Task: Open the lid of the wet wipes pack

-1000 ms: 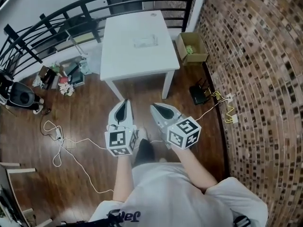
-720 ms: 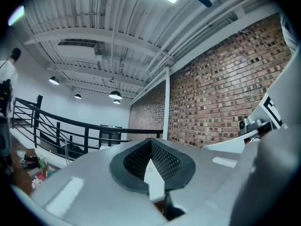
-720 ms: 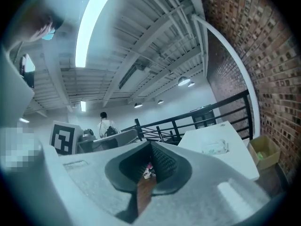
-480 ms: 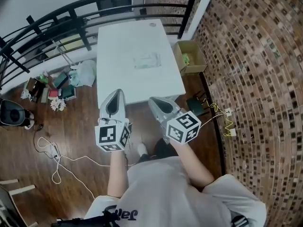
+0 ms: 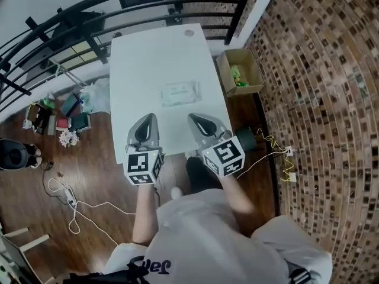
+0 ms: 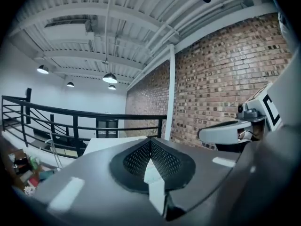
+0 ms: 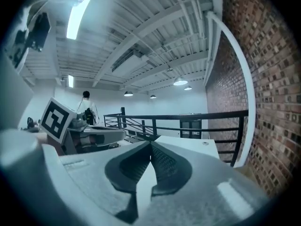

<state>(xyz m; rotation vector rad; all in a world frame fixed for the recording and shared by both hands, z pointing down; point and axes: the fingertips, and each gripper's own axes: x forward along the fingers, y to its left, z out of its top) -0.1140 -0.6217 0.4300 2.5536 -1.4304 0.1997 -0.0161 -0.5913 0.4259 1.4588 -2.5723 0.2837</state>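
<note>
The wet wipes pack (image 5: 180,93) lies flat near the middle of the white table (image 5: 148,58), pale with a greenish label and its lid down. My left gripper (image 5: 150,117) hovers over the table's near edge, short of the pack and to its left, shut and empty. Beside it my right gripper (image 5: 192,118) is also shut with nothing in it, just short of the pack. In the left gripper view the jaws (image 6: 150,141) meet over the tabletop, and the right gripper (image 6: 225,132) shows at the side. The right gripper view has its jaws (image 7: 150,145) closed; the pack is hidden in both.
A black railing (image 5: 89,16) runs behind the table and a brick wall (image 5: 320,99) stands on the right. An open cardboard box (image 5: 240,70) sits by the table's right side. Clutter (image 5: 59,114) and cables (image 5: 71,200) lie on the wooden floor at left.
The person has walked up to the table. Both grippers, earlier over the floor, now reach over the table's near edge, still shut.
</note>
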